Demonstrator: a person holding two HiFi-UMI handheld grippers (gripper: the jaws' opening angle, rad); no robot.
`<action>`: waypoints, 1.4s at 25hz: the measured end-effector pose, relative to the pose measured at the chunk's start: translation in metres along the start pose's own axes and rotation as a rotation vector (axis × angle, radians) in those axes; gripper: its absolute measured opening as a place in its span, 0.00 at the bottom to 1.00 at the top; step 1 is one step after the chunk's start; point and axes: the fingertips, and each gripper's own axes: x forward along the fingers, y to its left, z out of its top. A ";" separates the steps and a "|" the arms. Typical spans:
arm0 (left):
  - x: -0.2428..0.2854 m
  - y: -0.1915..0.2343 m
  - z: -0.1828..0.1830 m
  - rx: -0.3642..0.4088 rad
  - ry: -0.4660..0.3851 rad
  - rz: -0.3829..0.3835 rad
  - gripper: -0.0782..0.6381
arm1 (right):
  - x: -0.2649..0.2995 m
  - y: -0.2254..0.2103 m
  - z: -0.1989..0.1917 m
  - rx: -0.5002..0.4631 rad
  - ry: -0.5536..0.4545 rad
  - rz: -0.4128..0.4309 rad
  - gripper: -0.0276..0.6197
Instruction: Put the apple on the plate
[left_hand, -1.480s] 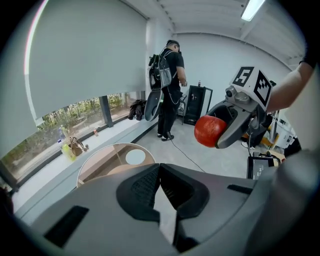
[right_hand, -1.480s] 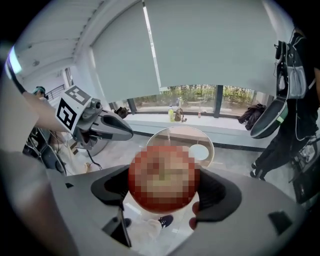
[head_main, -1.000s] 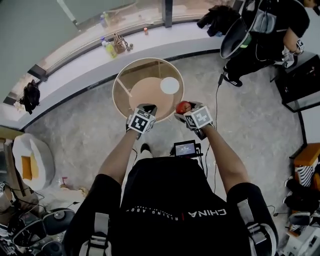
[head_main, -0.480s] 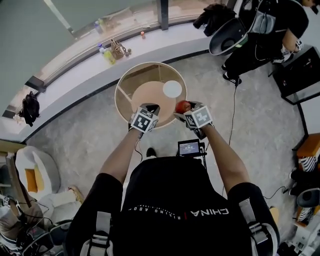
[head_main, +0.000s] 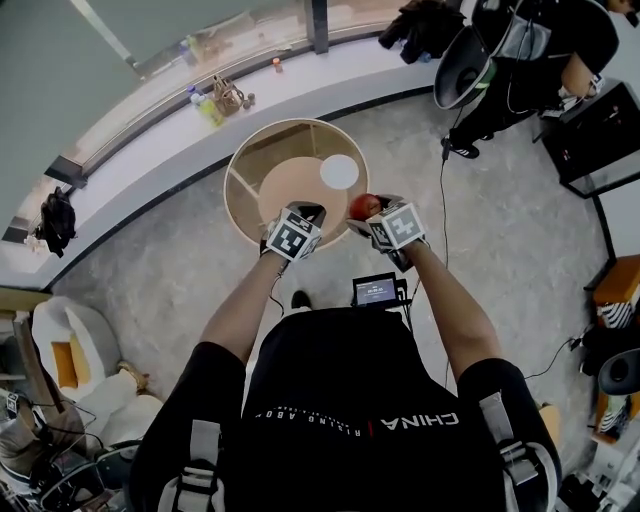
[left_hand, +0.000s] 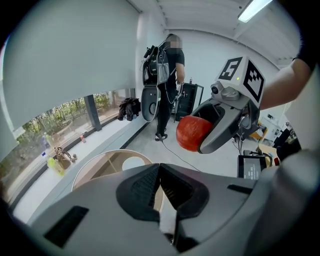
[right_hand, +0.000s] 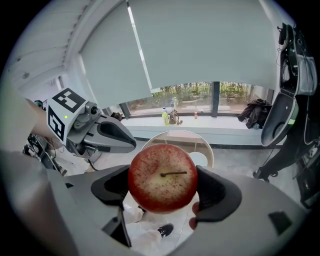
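A red apple (right_hand: 163, 177) with its stem toward the camera sits clamped between the jaws of my right gripper (right_hand: 163, 186). In the head view that apple (head_main: 364, 206) is held by my right gripper (head_main: 362, 214) just off the near right rim of a round wooden table (head_main: 250, 165). The white plate (head_main: 339, 171) lies on the table's right part, beyond the apple. My left gripper (head_main: 308, 212) hovers over the table's near edge, jaws shut and empty. The left gripper view shows the apple (left_hand: 193, 133) in the other gripper, up to the right.
A window ledge (head_main: 150, 130) with bottles and small items curves behind the table. A person in black (left_hand: 168, 85) stands at the far right beside a dark chair (head_main: 462, 70). A small screen (head_main: 375, 291) hangs at my waist. A black cabinet (head_main: 600, 150) stands at the right.
Both grippers have held their places near the table's near rim, the apple still gripped. The view has shifted slightly; the plate and table sit a little closer to the grippers.
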 end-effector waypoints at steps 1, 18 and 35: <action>-0.001 0.003 -0.002 -0.001 0.005 0.002 0.13 | 0.002 0.002 0.001 -0.001 0.004 0.002 0.65; 0.060 -0.048 0.005 -0.129 0.070 0.041 0.13 | 0.008 -0.064 -0.051 -0.074 0.086 0.074 0.65; 0.270 0.144 -0.054 -0.220 0.110 -0.033 0.13 | 0.291 -0.189 -0.014 -0.159 0.208 -0.016 0.65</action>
